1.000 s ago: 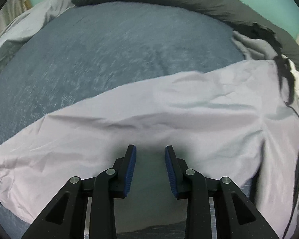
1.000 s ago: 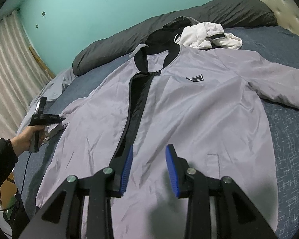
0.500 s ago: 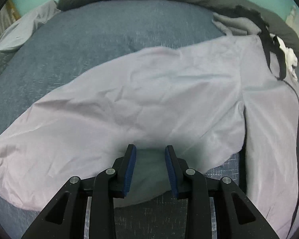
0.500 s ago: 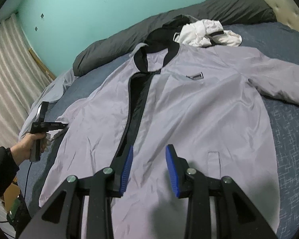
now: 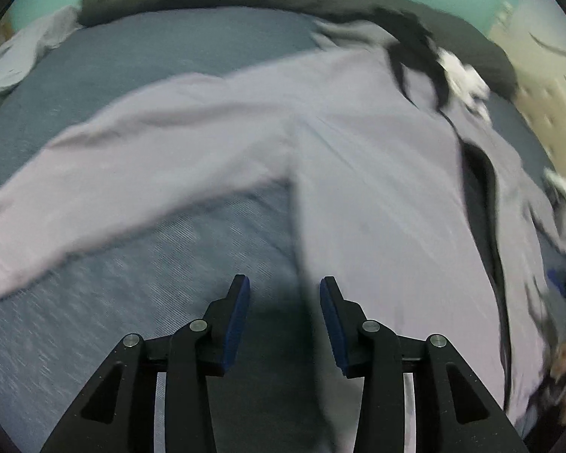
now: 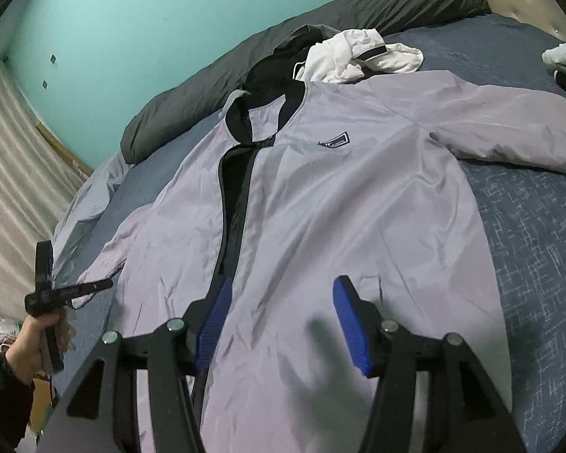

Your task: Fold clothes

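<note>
While a grey jacket lies face up and spread across the blue bed, its black-lined front partly unzipped and its collar toward the dark duvet along the far edge, both grippers hang above it with nothing between their pads. The right gripper hovers over the lower front of the jacket, its blue-padded jaws wide apart, one finger near the zip and the other near a small pocket flap. The left gripper, its jaws likewise apart, hangs over the side seam of the jacket, where the body meets bare bedsheet; that view is blurred. One sleeve stretches out toward the left edge of the bed, the other sleeve toward the right. A crumpled white garment rests just beyond the collar, touching the jacket's shoulder.
</note>
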